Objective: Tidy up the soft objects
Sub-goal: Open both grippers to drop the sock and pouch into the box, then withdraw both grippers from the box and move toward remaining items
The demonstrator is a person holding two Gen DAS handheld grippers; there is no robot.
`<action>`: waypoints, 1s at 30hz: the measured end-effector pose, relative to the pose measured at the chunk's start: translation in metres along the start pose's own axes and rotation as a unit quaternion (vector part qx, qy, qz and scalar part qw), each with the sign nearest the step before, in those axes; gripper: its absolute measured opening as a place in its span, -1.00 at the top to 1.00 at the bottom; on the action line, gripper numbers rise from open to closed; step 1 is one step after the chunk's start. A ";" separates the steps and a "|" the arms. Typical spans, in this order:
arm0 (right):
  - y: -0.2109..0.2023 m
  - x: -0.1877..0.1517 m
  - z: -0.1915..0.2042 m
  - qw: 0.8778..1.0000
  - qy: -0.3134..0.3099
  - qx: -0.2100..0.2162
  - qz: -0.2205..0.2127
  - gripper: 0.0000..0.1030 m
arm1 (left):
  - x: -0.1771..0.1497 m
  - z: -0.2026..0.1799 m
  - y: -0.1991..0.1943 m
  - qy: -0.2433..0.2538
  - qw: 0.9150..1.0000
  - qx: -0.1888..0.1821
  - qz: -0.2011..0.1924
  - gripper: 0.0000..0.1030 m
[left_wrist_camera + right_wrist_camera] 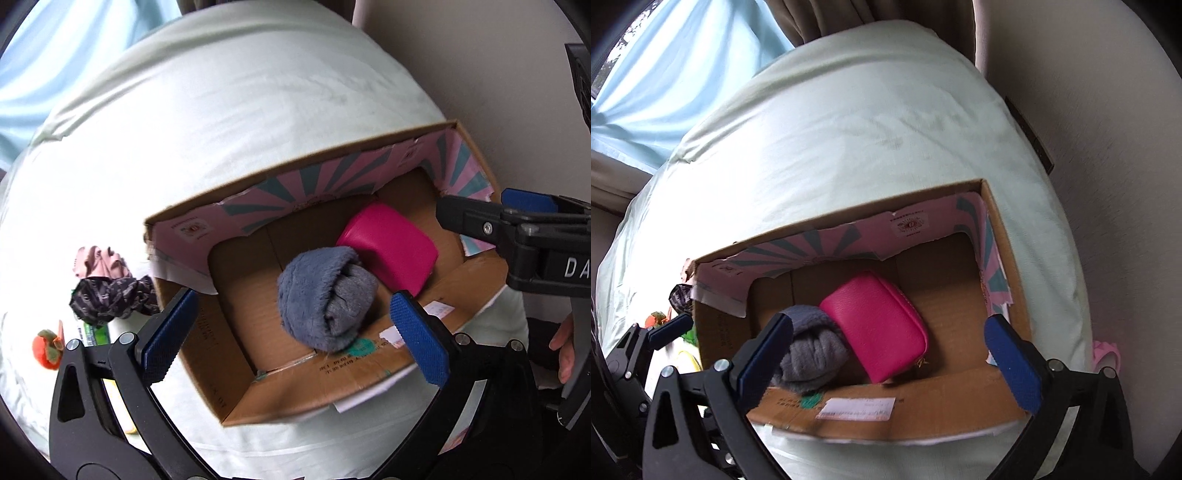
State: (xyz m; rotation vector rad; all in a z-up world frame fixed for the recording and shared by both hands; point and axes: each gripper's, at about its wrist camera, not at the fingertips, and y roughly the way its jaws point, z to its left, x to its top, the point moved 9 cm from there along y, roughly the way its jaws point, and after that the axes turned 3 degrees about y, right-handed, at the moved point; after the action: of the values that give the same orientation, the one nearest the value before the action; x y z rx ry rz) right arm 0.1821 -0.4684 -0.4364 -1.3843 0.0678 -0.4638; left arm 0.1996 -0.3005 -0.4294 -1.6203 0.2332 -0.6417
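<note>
Soft objects were partly sorted: grey fleece bundle (pixel 325 299) and pink pouch (pixel 875 325) lay in the cardboard box (pixel 295 391), dark scrunchie (pixel 110 299), pink cloth (pixel 98 262) and orange toy (pixel 46 349) remained left on the bed (pixel 221 110); left gripper (pixel 295 332) and right gripper (pixel 886 354) gaped wide, empty.

Home bedroom, bed (pixel 849 129) with pale sheet, curtains (pixel 683 74)

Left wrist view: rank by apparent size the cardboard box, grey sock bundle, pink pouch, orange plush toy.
1. cardboard box
2. grey sock bundle and pink pouch: look alike; the bundle partly covers the pouch, so unranked
3. orange plush toy, at the distorted fisheye edge
</note>
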 end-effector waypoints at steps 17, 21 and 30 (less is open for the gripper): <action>-0.158 -0.028 0.066 0.993 -0.065 0.005 -0.100 -1.00 | -0.017 0.030 -0.169 -0.055 0.993 0.014 -0.106 -0.99; -0.194 -0.041 0.091 0.989 -0.079 0.009 -0.124 -1.00 | -0.036 0.051 -0.218 -0.080 0.987 0.023 -0.140 -0.99; -0.251 -0.081 0.156 0.975 -0.119 0.018 -0.187 -1.00 | -0.095 0.107 -0.301 -0.129 0.969 0.056 -0.204 -0.99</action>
State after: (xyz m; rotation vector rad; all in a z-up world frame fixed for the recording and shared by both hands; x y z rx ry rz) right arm 0.0883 -0.3227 -0.1840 -1.4109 -0.4005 -0.6036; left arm 0.1142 -0.1122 -0.1680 -1.6353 -0.3298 -0.7299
